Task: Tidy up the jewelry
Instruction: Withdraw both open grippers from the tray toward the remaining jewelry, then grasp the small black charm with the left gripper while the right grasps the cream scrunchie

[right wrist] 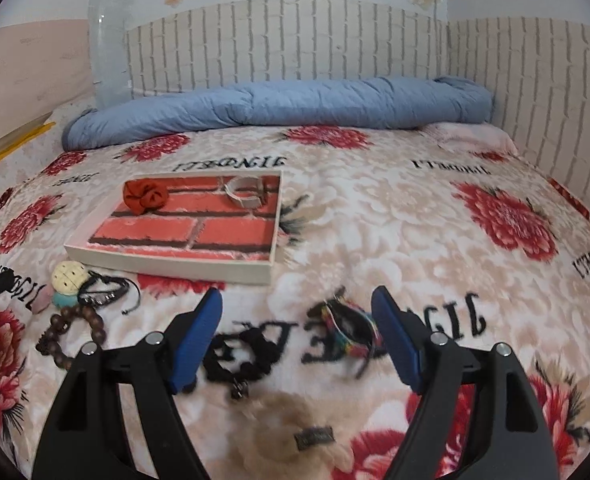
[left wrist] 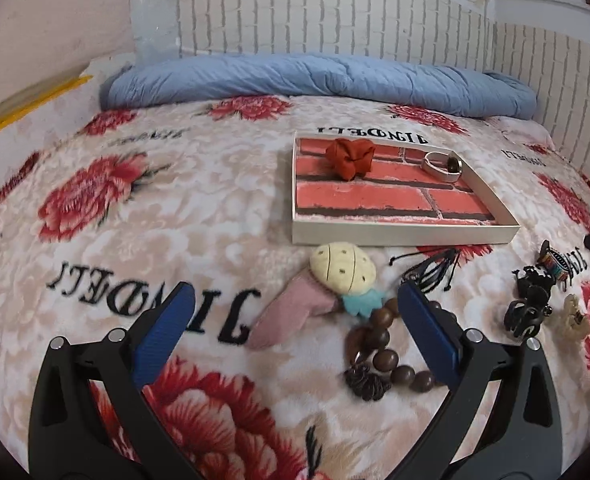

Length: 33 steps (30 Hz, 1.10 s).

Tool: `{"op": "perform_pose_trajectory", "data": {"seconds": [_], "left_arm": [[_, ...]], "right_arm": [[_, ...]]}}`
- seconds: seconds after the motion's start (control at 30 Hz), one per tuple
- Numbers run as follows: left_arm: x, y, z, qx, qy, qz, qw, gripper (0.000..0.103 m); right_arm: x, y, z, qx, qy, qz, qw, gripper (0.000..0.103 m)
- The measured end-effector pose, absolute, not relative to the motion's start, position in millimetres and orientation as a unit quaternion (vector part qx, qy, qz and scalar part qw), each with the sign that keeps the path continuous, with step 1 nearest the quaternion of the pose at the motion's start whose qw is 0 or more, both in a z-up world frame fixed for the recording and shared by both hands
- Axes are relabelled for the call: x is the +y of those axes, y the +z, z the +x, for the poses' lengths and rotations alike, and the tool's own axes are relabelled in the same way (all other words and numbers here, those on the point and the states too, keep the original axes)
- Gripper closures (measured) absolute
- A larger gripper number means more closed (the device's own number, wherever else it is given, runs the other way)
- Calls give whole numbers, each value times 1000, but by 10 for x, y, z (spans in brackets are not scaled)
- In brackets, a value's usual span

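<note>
Left gripper: the black left gripper with blue pads (left wrist: 295,312) hangs wide open over the floral plush blanket (left wrist: 199,208), holding nothing; its right pad sits just beside the brown wooden bead bracelet (left wrist: 383,354).
Right gripper: the matching right gripper (right wrist: 297,318) is also spread wide and empty, with the multicoloured woven band (right wrist: 351,326) on the blanket between its pads, nearer the right one.
Tray: the shallow white cardboard tray lined with red brick print (left wrist: 399,234) holds an orange-red fabric scrunchie (left wrist: 349,156) and a silver cuff bangle (left wrist: 441,166) at its far end, apart from each other.
Loose pieces: a cream and pink plush pineapple charm (left wrist: 327,284), a black cord bracelet (left wrist: 427,268) and a black claw clip (left wrist: 527,304) lie in front of the tray.
Far edge: a rolled blue quilt (left wrist: 319,76).
</note>
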State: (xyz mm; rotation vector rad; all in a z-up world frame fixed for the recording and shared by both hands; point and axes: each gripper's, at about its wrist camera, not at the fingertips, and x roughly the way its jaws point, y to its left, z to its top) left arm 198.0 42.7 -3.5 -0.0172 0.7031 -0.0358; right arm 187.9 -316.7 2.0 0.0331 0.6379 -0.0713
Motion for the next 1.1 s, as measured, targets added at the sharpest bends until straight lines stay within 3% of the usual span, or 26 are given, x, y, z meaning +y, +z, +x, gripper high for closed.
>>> {"op": "perform_pose_trajectory", "data": {"seconds": [0.5, 0.93, 1.1], "left_arm": [[233, -364, 1960, 387, -43, -7, 921, 8], [213, -610, 1860, 419, -46, 8, 907, 28], [191, -651, 1876, 425, -56, 6, 903, 35]], "right_arm": [[-3327, -401, 1721, 369, -70, 45, 926, 27], [-3275, -560, 1609, 391, -74, 35, 917, 28], [-3248, -645, 1671, 413, -66, 32, 908, 44]]}}
